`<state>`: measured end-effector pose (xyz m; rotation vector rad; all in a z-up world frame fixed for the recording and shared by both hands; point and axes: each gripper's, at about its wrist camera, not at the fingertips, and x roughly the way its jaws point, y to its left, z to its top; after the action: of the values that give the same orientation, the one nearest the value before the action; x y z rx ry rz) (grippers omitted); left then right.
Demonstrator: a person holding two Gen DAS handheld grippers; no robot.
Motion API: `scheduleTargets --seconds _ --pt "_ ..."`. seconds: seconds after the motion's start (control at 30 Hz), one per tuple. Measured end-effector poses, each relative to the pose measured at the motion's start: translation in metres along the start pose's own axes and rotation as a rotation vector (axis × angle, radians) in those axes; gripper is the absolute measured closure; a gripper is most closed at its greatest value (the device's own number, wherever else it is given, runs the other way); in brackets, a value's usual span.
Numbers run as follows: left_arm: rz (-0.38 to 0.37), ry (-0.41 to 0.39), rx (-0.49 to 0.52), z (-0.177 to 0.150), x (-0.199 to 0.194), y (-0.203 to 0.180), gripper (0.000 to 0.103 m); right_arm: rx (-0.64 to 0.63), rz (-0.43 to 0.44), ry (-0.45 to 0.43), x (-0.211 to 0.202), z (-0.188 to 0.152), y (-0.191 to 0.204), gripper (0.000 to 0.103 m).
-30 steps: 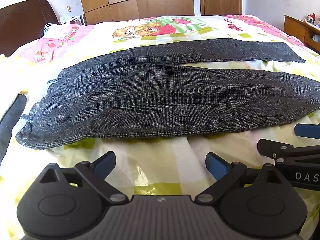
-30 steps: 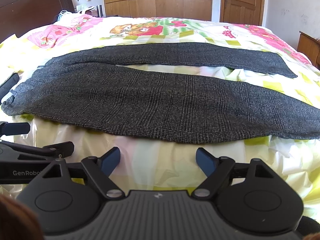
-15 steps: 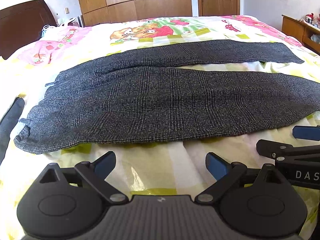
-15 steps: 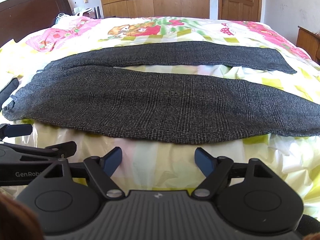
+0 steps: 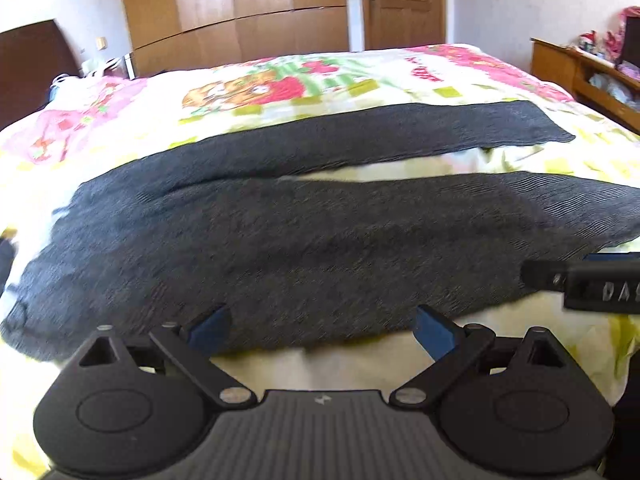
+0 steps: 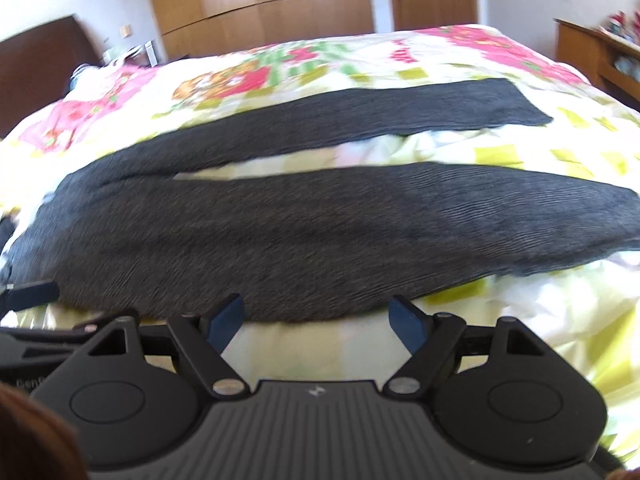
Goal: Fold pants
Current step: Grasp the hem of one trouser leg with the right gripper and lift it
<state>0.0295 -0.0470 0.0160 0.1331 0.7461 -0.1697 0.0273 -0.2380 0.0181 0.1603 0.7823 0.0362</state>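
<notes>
Dark grey woven pants (image 5: 304,248) lie spread flat on the floral bed (image 5: 360,80) just ahead of the wide-open, empty left claw (image 5: 320,330) and right claw (image 6: 318,322), so the approach step seems in hand, the next move likely calling for pinching the near leg's edge.

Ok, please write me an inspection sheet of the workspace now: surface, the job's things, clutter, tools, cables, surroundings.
Surface: bed with a yellow-green checked and pink cartoon cover, wrinkled near the front edge.
Job's things: dark grey pants lie flat across the bed, unfolded, legs spread apart toward the right, waist at the left.
Clutter: a dark item at the left bed edge, too cut off to identify.
Tools: left tool open, empty, tips at the near edge of the pants; right tool open, empty, likewise at the near edge.
Cables: nothing seen for certain.
Surroundings: wooden wardrobe, door, dark headboard, wooden side cabinet with small things on it.
</notes>
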Motion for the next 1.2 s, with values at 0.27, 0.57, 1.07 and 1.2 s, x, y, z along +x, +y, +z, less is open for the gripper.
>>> scheduleTargets --seconds 0.27,0.57,1.07,1.2 --pt "-0.127 -0.02 0.056 0.028 0.023 -0.046 0.0 0.232 -0.118 0.024 -0.003 0.02 -0.088 0.023" --pt "-0.214 -0.02 0.148 0.042 0.047 -0.093 0.0 0.462 -0.147 0.039 -0.011 0.022 -0.167 0.026" --pt "-0.267 -0.095 0.184 0.073 0.047 -0.125 0.0 0.628 -0.002 -0.215 -0.028 0.086 -0.224 0.099" --pt "-0.315 -0.117 0.17 0.074 0.036 -0.127 0.0 0.515 0.054 -0.353 -0.076 0.096 -0.208 0.099"
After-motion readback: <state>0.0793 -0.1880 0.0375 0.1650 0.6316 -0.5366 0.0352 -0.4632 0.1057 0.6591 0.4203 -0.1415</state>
